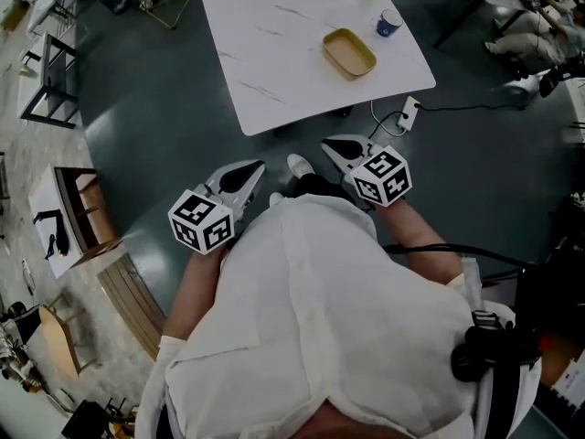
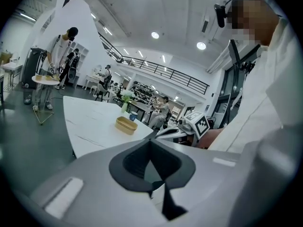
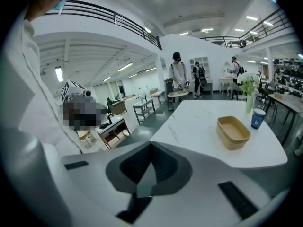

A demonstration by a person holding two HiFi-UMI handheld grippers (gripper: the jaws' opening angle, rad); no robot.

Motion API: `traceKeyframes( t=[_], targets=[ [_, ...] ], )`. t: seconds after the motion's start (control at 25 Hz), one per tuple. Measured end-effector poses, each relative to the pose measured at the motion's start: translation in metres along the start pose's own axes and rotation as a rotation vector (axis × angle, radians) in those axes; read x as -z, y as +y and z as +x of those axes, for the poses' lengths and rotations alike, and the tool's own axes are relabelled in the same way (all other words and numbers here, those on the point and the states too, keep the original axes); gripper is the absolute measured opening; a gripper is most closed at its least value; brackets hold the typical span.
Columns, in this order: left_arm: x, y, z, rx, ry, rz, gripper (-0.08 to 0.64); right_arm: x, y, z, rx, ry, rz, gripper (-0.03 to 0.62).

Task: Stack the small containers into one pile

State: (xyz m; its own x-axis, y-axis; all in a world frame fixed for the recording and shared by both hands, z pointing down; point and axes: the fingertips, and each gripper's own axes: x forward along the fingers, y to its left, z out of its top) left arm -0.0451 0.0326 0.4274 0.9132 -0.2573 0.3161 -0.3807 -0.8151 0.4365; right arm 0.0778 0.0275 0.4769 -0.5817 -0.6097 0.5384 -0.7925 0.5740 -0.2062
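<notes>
A single tan, empty container [image 1: 348, 52] lies on the white marble table [image 1: 274, 53], near its right edge; it also shows as the container [image 2: 126, 125] and the container [image 3: 233, 131] in the gripper views. Only one such tub shows. Both grippers are held close to my body, over the dark floor and short of the table. The left gripper [image 1: 259, 165] is shut with nothing in it, its jaw tips meeting [image 2: 150, 141]. The right gripper [image 1: 326, 143] is likewise shut and empty [image 3: 151, 143]. Its marker cube [image 2: 199, 125] appears in the left gripper view.
A blue cup [image 1: 388, 24] and a vase with a plant [image 3: 249, 100] stand beyond the container. A power strip [image 1: 409, 110] with a cable lies on the floor by the table's near right corner. Wooden shelves [image 1: 78, 213] are at the left. People stand at a round table [image 3: 179, 94] far off.
</notes>
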Motion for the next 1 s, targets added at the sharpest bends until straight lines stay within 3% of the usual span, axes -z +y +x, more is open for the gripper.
traceKeyframes(
  t=[1.0],
  targets=[
    [0.004, 0.001, -0.003, -0.006, -0.011, -0.009, 0.006, -0.002, 0.013, 0.007, -0.017, -0.009, -0.022, 0.006]
  ],
)
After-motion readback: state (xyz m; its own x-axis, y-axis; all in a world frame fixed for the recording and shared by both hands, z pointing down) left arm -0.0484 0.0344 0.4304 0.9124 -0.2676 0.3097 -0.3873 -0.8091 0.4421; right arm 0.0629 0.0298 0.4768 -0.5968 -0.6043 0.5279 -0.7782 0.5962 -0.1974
